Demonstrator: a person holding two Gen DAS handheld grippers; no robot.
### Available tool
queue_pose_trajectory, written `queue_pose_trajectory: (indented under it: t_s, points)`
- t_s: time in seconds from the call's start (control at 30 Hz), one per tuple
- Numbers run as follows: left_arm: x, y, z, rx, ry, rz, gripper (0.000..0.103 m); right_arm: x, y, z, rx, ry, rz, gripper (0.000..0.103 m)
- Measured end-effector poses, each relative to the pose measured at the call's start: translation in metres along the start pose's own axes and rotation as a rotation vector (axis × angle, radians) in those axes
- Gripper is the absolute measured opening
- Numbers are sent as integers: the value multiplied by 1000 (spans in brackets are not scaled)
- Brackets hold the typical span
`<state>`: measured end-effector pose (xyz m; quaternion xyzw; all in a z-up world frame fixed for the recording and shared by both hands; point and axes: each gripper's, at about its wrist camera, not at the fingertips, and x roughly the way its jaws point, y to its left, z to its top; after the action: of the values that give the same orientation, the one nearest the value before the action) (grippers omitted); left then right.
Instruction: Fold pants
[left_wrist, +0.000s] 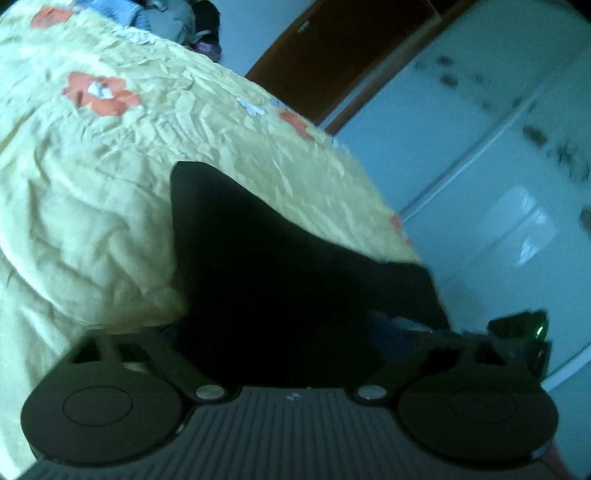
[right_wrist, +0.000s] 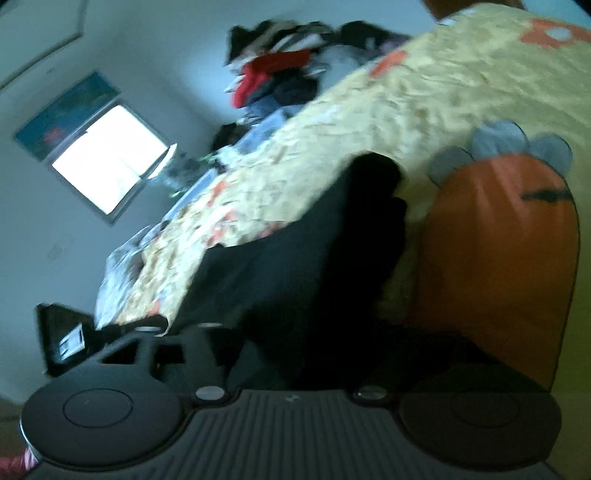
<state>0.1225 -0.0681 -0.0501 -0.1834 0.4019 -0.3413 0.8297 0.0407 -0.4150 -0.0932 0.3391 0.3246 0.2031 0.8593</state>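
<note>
Black pants (left_wrist: 280, 266) drape straight ahead of both claws, running lengthwise away over the near edge of a yellow flowered bedspread (left_wrist: 110, 177). Whether the left claw (left_wrist: 288, 332) and right claw (right_wrist: 288, 332) pinch the cloth cannot be told; fabric hides the tips. Clothes pile (right_wrist: 280, 70) lies far.

Your pants (left_wrist: 258, 266) are black, nearly featureless in the dim light, and spread over the yellow flowered bedspread (left_wrist: 92, 184). In your right wrist view the same dark cloth (right_wrist: 314, 258) drapes in soft folds, its far end bunched.
</note>
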Motion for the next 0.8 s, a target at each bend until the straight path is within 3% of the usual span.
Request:
queue_pose_trajectory:
  t_s: [0.07,0.1,0.17,0.27,0.47,0.63,0.73,0.77,0.8]
  points:
    - [-2,-4,-3,49,-13,96,32,-2,-2,-4,25,-23,1,32]
    - [-4,-1,-4,39,-23,84,26,-3,-2,-7,41,-33,1,31]
    - [-12,6,-5,10,-49,64,21,-7,1,-11,67,-55,22,30]
    - [-28,0,-3,75,-100,80,18,-12,15,-11,88,-88,89,30]
    - [-57,-10,14,193,-208,168,17,9,71,6,-24,-91,151,30]
    - [-81,16,34,163,-242,267,17,51,87,16,-22,-79,158,30]
    - [-76,32,39,176,-221,366,25,85,88,14,-27,-35,59,34]
    - [-70,37,41,186,-188,426,39,96,88,15,-50,-8,6,38]
    - [-64,41,39,193,-163,480,45,106,89,13,-87,20,-79,47]
